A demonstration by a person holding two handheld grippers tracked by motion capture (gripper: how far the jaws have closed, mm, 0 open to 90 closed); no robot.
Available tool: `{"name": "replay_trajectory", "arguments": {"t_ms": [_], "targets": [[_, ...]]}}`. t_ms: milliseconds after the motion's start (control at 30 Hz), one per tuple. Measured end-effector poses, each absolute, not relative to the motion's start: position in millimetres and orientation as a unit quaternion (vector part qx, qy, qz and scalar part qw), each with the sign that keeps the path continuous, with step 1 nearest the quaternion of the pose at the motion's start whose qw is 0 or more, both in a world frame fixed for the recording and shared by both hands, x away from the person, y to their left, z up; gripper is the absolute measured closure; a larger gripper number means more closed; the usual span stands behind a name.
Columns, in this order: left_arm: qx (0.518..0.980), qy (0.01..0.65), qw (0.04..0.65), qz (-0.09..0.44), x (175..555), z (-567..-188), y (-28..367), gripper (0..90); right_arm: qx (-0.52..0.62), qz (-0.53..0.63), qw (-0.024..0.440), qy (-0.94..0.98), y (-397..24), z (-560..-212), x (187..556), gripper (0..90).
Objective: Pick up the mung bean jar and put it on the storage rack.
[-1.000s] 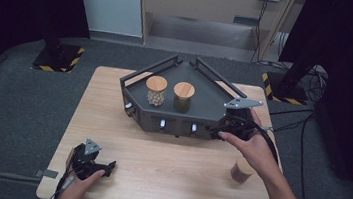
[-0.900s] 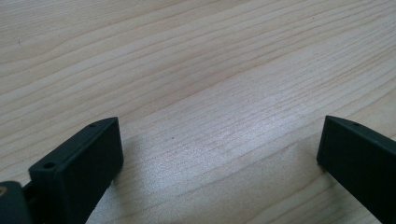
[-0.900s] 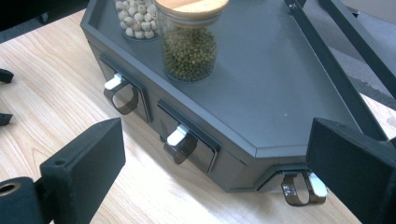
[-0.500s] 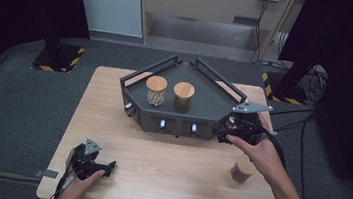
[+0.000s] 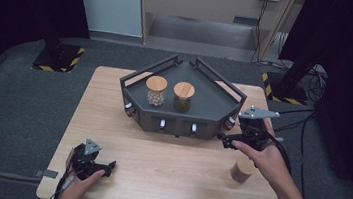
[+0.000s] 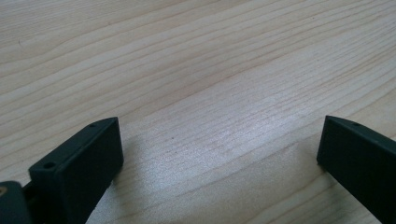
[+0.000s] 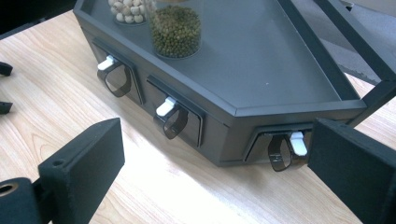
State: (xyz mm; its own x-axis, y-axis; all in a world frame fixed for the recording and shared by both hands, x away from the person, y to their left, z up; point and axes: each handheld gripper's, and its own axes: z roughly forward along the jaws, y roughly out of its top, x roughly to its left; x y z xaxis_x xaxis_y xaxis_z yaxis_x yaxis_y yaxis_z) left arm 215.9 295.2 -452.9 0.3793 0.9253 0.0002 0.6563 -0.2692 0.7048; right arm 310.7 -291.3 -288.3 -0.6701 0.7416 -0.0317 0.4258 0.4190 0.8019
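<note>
A dark grey tray rack stands mid-table and carries a jar of pale beans and a jar of green beans, both with wooden lids. My right gripper hovers at the rack's front right corner, open. Its jaws have just opened slightly wider, with nothing between them. In the right gripper view, my right gripper frames the rack's front face and the white lever of the corner dispenser. My left gripper rests open at the table's near left. In the left gripper view, my left gripper has bare wood between its jaws.
A third jar with brown contents stands on the table just under my right hand. Two more white levers line the rack's front. Cables trail off the table's right side.
My right hand with its gripper has drifted a little to the right along the rack's front, toward the right corner. The left gripper has stayed still.
</note>
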Motion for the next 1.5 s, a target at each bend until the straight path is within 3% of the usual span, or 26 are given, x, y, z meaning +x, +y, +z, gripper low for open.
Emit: {"name": "replay_trajectory", "arguments": {"t_ms": [1500], "targets": [[0.768, 0.515, 0.316, 0.213, 216, -453, 295, 0.0, 0.385, 0.398, 0.205, 0.807, -326, -309, 282, 4.0]]}}
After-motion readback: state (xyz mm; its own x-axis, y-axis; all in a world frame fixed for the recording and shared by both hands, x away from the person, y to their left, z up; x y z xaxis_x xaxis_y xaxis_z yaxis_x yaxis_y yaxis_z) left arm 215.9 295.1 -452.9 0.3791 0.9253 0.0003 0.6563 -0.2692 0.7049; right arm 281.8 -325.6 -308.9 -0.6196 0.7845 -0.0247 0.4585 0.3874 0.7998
